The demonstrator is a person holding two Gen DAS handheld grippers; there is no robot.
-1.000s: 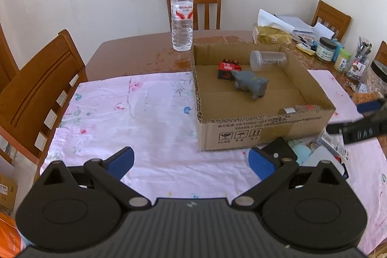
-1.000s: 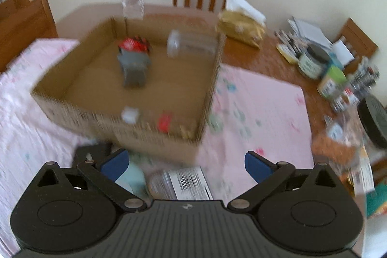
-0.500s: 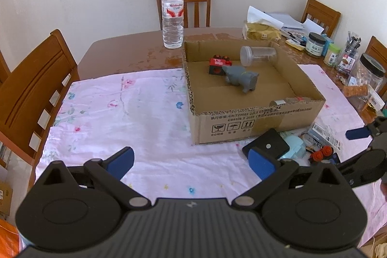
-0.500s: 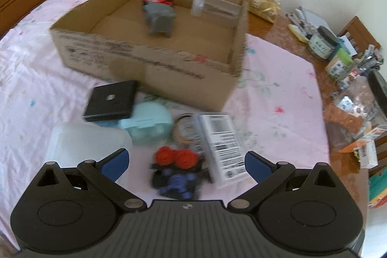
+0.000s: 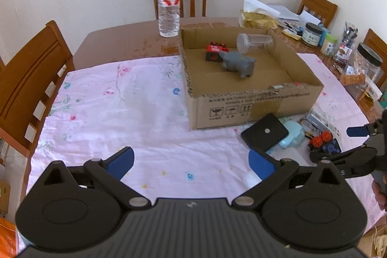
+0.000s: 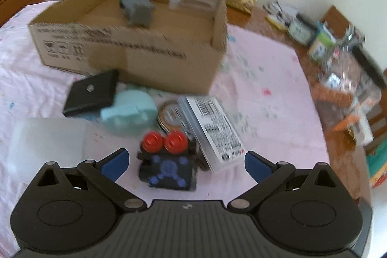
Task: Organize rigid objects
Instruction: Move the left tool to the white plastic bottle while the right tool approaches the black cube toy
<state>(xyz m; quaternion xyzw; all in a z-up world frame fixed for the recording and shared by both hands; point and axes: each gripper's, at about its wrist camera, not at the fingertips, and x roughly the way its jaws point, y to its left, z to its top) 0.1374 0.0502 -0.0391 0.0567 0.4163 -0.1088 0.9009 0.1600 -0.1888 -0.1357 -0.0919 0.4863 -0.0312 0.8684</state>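
Note:
An open cardboard box [image 5: 256,108] [image 6: 135,59] holds a grey toy [image 5: 238,63], a red and black toy [image 5: 215,52] and a clear jar [image 5: 255,41] on its side. In front of it lie a black flat square [image 6: 92,93], a pale blue toy [image 6: 130,110], a barcoded packet [image 6: 212,129], a clear plastic tub [image 6: 46,139] and a black toy with red wheels [image 6: 167,161]. My right gripper [image 6: 185,163] is open, with the black toy between its fingertips. My left gripper [image 5: 191,162] is open and empty over the pink cloth.
A water bottle [image 5: 168,4] stands behind the box. Jars, papers and packets [image 5: 338,47] crowd the table's right side. Wooden chairs [image 5: 26,79] surround the table. The pink floral cloth [image 5: 116,113] covers the near half.
My right gripper has drawn back from the box and dropped down to the pile in front of it, closing in on the black toy. My left gripper has pulled back a little.

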